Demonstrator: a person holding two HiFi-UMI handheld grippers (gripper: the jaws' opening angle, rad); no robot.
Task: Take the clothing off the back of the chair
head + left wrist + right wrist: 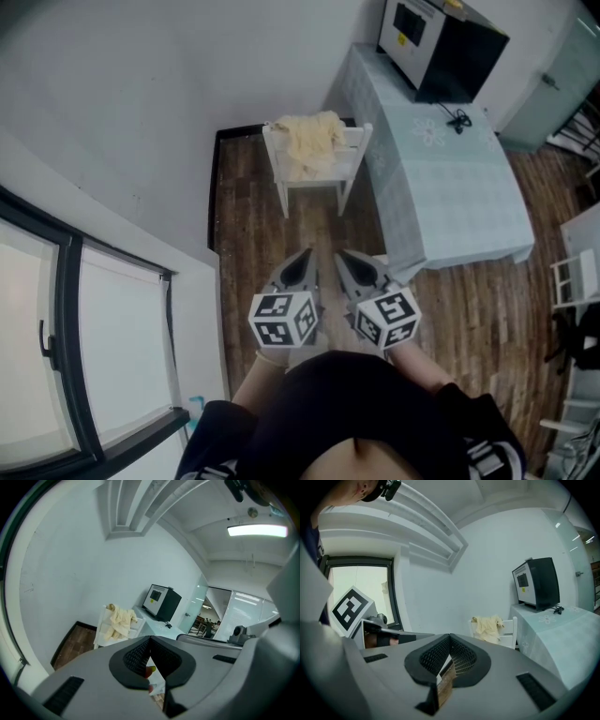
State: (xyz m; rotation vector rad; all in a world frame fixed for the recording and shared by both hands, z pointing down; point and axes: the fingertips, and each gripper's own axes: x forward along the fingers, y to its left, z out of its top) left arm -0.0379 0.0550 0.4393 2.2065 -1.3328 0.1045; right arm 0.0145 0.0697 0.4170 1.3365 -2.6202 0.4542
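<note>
A pale yellow garment (309, 141) hangs over the back of a white chair (349, 161) at the far wall. The same garment (119, 622) shows in the left gripper view and small in the right gripper view (487, 626), draped on the chair (509, 632). My left gripper (302, 269) and right gripper (354, 269) are side by side in front of me, well short of the chair, both shut with nothing between their jaws. Both point toward the chair.
A table with a pale cloth (450, 169) stands right of the chair and carries a black and white box-shaped appliance (439, 42). A white wall (141, 122) and a dark-framed window (66, 347) run along the left. Wooden floor (309, 234) lies between me and the chair.
</note>
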